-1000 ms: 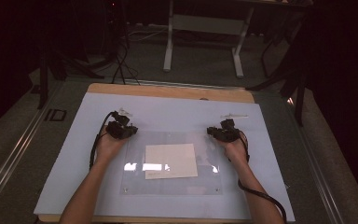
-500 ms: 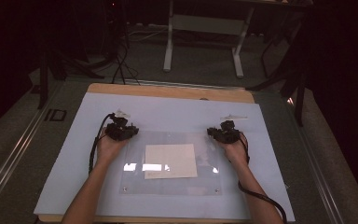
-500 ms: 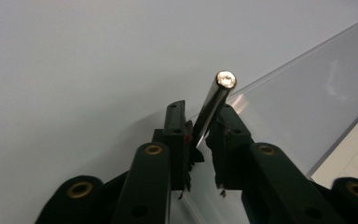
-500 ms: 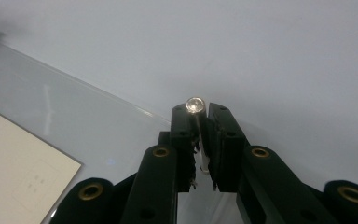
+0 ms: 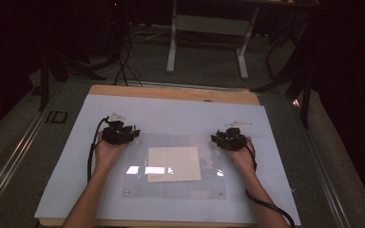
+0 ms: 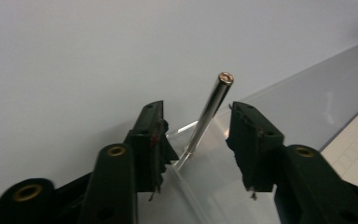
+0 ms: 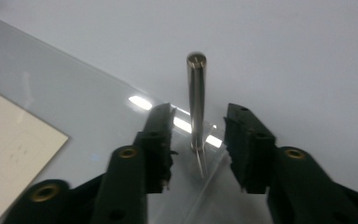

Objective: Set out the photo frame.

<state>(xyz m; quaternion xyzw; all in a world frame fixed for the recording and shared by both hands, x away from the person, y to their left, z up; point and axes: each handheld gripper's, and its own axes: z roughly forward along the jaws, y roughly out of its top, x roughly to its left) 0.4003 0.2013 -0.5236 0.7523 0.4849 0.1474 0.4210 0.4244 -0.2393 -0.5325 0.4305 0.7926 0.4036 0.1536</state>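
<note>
- Seen from the high view: a wooden table (image 5: pixel 171 92) under a pale blue-white mat (image 5: pixel 66 166), with a clear acrylic sheet (image 5: pixel 171 187) lying flat at the mat's middle.
- Resting on that sheet, near its centre: a cream sheet of paper (image 5: pixel 173 163), its corners square to the acrylic.
- At the acrylic's far left corner: the left gripper (image 5: pixel 119 133), held in the person's left hand (image 5: pixel 108 151), cable looping back along the forearm.
- At the far right corner: the right gripper (image 5: pixel 229 139), held in the right hand (image 5: pixel 243 156), cable trailing off toward the table's near edge.
- Left gripper view: jaws spread, standing either side of an upright metal pin (image 6: pixel 209 112) without touching it; pin planted at the corner of the clear sheet (image 6: pixel 270 112), leaning slightly in this view.
- Right gripper view: jaws likewise parted, flanking a second upright metal pin (image 7: pixel 196 100) with a gap on both sides; pin rooted at the acrylic's corner (image 7: pixel 74 100), paper's edge (image 7: pixel 14 154) showing at lower left.
- Beyond the table, in dim light: a white desk frame (image 5: pixel 206 42) on grey carpet.
</note>
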